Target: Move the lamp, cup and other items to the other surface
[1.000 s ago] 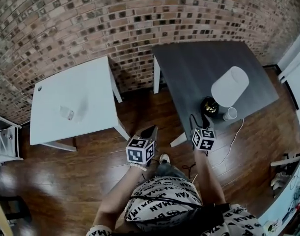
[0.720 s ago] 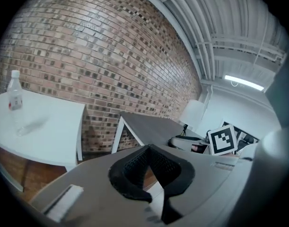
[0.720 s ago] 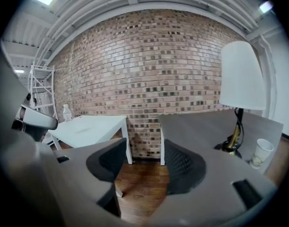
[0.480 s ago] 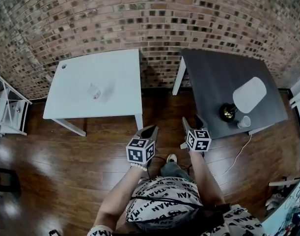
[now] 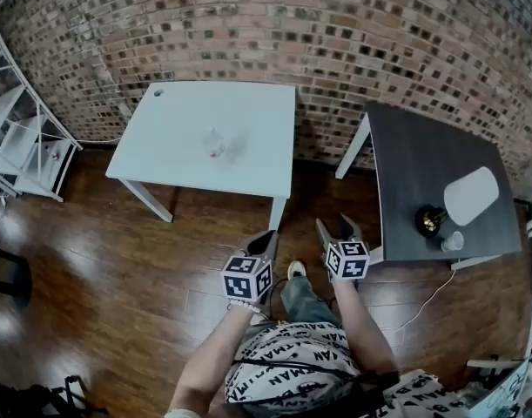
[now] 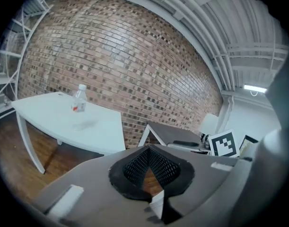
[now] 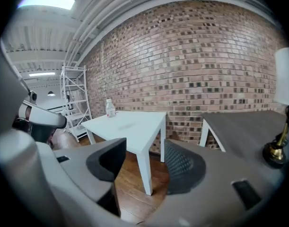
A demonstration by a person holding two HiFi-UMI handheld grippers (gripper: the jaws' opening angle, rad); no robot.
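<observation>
We hold both tools low over the wooden floor, facing the gap between two worktops. The left tool has its pads pressed together at the tips and nothing is caught in them. Its own view shows only a sliver of floor through the small opening behind the meeting tips. The right tool stands spread, its two pads well apart and empty. Between them, its own view shows floorboards and the near leg of the white worktop.

The lamp stands on the dark worktop at our right, close to that worktop's near right corner. Its white shade leans out over a round dark base with a brassy stem. The cup sits just beside the lamp's base, nearer the worktop's front edge. A pale cord drops from that edge and trails across the floor. Both tools are well apart from the lamp and the cup.

On the white worktop at our left, a small clear bottle with a red mark stands upright near the middle, alone on the surface. A brick wall runs behind both worktops, and a white shelf rack stands against it at the far left.
</observation>
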